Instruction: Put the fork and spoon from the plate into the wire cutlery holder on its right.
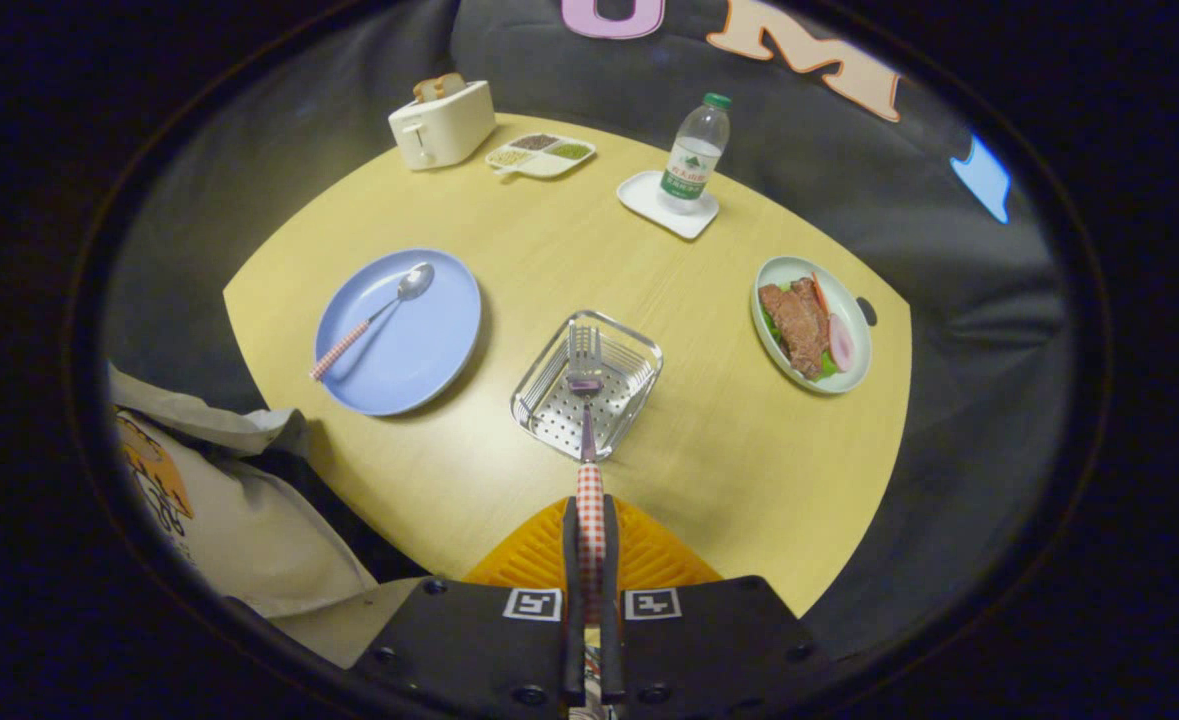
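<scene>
Fingers (590,560) pressed close together, pinching the checked handle of the fork (586,400) between them. Gripper (590,600) held above the near edge of the table (709,470), pointing forward and down. Fork runs straight ahead from the fingertips; its tines sit over the wire cutlery holder (549,400), whether touching the perforated floor cannot be told.

Left to right: a person's light sleeve (239,520) at the near left corner of the table. Beyond it the blue plate (439,340), with the spoon (374,320) lying across it, bowl toward the far side, checked handle toward the near rim. Holder stands just right of the plate, apart from it. Well right of the holder, a pale oval dish (849,310) of meat and vegetables.

Far side: white toaster (444,125) with bread in its slots, a divided tray (541,153) of grains beside it, then a water bottle (694,155) upright on a small white tray (649,195). Nothing stands between the fork and the holder.
</scene>
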{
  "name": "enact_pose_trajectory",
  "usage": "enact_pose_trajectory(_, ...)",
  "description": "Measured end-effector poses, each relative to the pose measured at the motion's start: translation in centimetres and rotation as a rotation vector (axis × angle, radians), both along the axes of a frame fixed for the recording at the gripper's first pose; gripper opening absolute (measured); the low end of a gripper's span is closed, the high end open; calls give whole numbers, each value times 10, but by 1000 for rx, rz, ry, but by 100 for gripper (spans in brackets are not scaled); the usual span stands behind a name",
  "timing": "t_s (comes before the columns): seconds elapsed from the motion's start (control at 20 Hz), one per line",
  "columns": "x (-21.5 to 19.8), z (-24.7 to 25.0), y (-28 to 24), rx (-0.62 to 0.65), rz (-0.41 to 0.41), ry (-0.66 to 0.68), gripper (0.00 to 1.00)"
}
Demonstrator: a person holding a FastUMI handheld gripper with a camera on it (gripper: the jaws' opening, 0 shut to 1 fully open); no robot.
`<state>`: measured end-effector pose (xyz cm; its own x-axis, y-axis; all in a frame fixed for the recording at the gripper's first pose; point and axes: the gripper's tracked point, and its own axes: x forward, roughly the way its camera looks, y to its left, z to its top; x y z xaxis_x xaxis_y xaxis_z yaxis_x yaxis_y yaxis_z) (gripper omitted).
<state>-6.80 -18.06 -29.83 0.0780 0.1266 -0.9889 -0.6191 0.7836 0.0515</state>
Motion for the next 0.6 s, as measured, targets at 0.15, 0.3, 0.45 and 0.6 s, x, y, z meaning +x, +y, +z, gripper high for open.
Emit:
enact_pose_trajectory(0.15,-2,-8,1,-31,34,50,9)
enact_pose_trajectory(0.3,-5,-17,1,-68,56,112,9)
enact_pose_trajectory(0.45,-7,-19,2,-85,55,154,11)
enact_pose_trajectory(0.6,-4,-22,5,-103,58,166,13)
